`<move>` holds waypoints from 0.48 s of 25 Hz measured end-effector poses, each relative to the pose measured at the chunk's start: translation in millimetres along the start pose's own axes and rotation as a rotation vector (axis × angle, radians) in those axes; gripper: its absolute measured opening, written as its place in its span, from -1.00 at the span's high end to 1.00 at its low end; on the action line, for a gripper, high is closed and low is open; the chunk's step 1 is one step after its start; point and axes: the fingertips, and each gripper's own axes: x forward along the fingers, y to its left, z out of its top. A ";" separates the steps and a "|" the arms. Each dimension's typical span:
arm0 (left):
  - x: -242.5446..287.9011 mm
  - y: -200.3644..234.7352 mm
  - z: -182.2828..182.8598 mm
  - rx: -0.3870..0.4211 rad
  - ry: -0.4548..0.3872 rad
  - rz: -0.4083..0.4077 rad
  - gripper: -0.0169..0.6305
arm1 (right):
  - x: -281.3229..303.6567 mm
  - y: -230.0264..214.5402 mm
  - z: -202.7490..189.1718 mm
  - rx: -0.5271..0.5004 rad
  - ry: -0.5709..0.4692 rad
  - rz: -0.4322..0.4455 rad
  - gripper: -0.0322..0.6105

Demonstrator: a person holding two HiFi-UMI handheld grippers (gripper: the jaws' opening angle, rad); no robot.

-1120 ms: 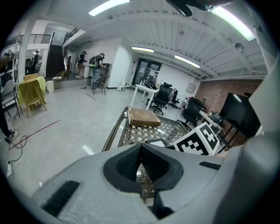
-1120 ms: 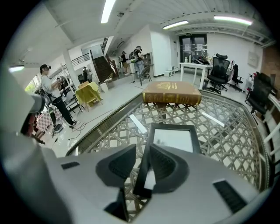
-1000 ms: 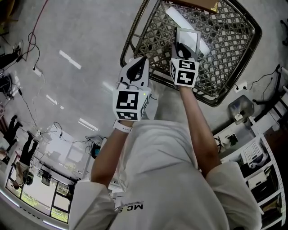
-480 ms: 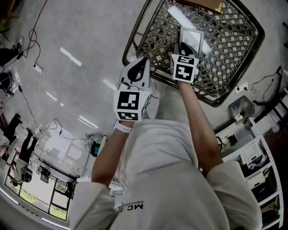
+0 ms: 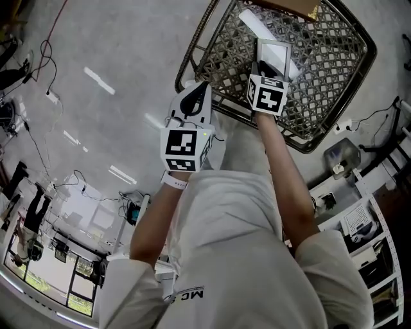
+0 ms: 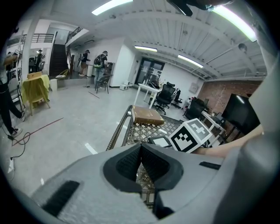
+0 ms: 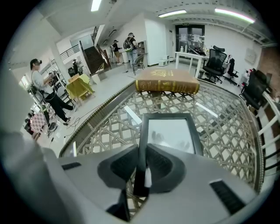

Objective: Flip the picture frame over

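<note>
A black picture frame with a pale pane lies flat on the lattice-top table, also seen in the right gripper view and the left gripper view. My right gripper points steeply down at the frame's near left corner. Its jaws are closing, and the frame's left rail sits between the pads, touching both. My left gripper hovers by the table's near left edge. Its jaws meet at the tip with nothing between them.
A thick brown book lies at the table's far side beyond the frame. The table's dark metal rim runs along its left. Cables trail over the grey floor. People, desks and chairs stand far off.
My right gripper has tipped further down over the frame's near corner, and its marker cube has shifted slightly toward the frame. The left gripper has stayed where it was.
</note>
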 end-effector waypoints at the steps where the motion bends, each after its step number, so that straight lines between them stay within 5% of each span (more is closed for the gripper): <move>1: 0.0 0.4 -0.1 0.000 -0.001 0.001 0.87 | -0.6 0.4 -0.3 0.000 0.002 0.005 0.66; 12: 0.8 0.8 1.7 0.007 -0.002 -0.003 0.87 | -21.6 20.4 -1.0 0.034 -0.025 0.129 0.67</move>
